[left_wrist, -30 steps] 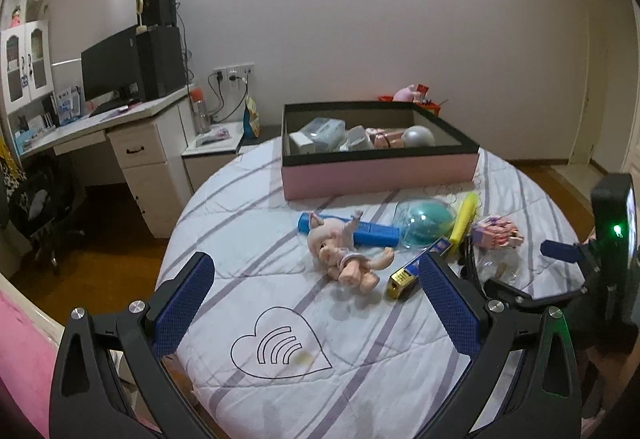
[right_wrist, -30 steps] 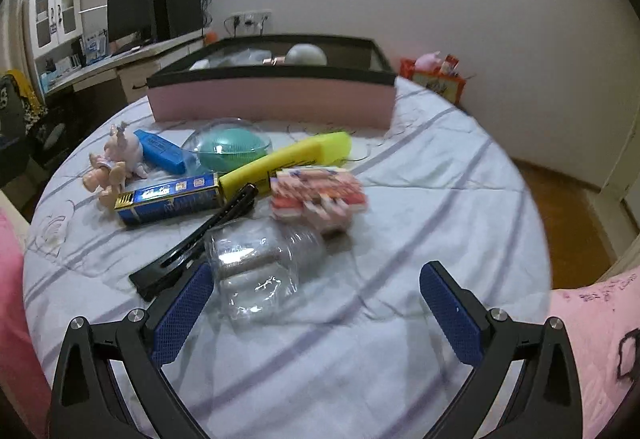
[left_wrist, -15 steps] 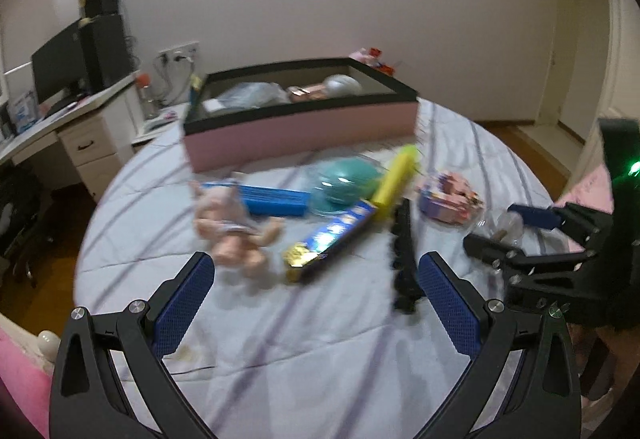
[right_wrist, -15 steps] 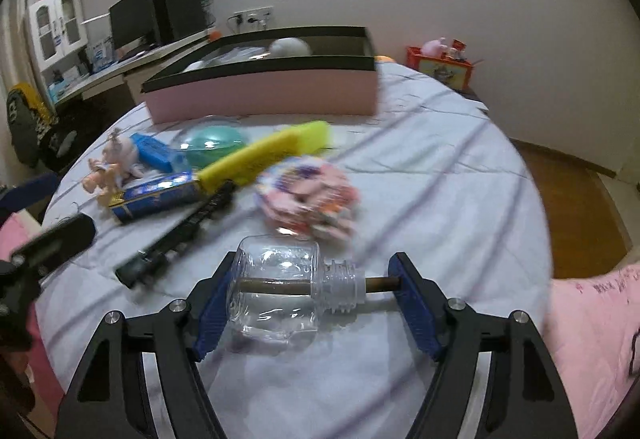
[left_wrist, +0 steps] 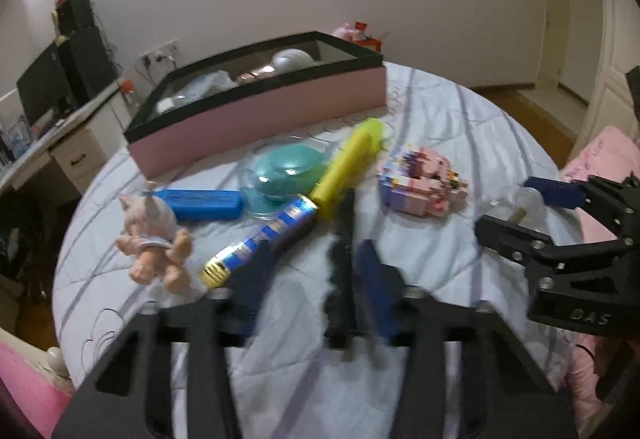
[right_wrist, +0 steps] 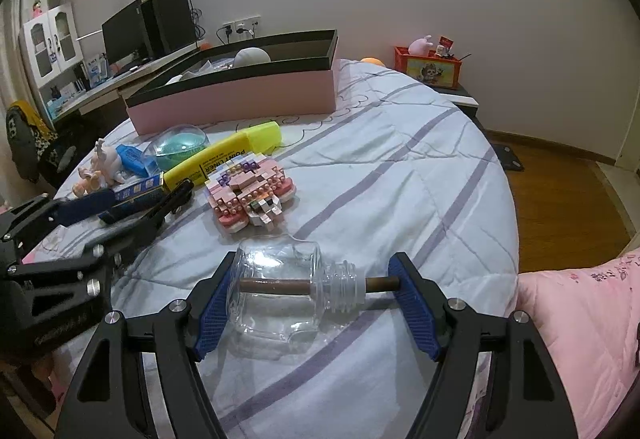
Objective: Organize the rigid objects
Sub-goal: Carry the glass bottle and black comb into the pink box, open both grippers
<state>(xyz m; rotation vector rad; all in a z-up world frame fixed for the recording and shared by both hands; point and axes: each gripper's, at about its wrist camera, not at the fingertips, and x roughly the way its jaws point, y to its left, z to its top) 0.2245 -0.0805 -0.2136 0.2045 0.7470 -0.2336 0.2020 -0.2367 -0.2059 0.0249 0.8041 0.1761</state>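
Note:
My right gripper [right_wrist: 314, 303] is shut on a clear glass bottle [right_wrist: 280, 279] lying on its side. One pad presses the bottle's base, the other the brown stick poking from its neck. My left gripper [left_wrist: 316, 263] hangs blurred over a black hair clip [left_wrist: 340, 235]. Its jaws are closing with the clip between them, and a gap still shows on the left side. Beyond lie a pink block model [left_wrist: 420, 183], a yellow highlighter [left_wrist: 348, 167], a blue-and-gold tube [left_wrist: 264, 239], a teal ball under a clear dome [left_wrist: 288, 171], a blue case [left_wrist: 200, 203] and a pig doll [left_wrist: 156, 235].
A pink box with a black rim [right_wrist: 240, 99] stands at the far side of the striped bed cover [right_wrist: 400, 167] and holds several items. A desk with a monitor [right_wrist: 124, 35] is at the left, a red box [right_wrist: 428, 69] behind, and a pink cushion [right_wrist: 580, 319] at the right.
My right gripper closed on the glass bottle and holds it. My left gripper swung right from in front of the doll to the black clip, and its jaws have narrowed.

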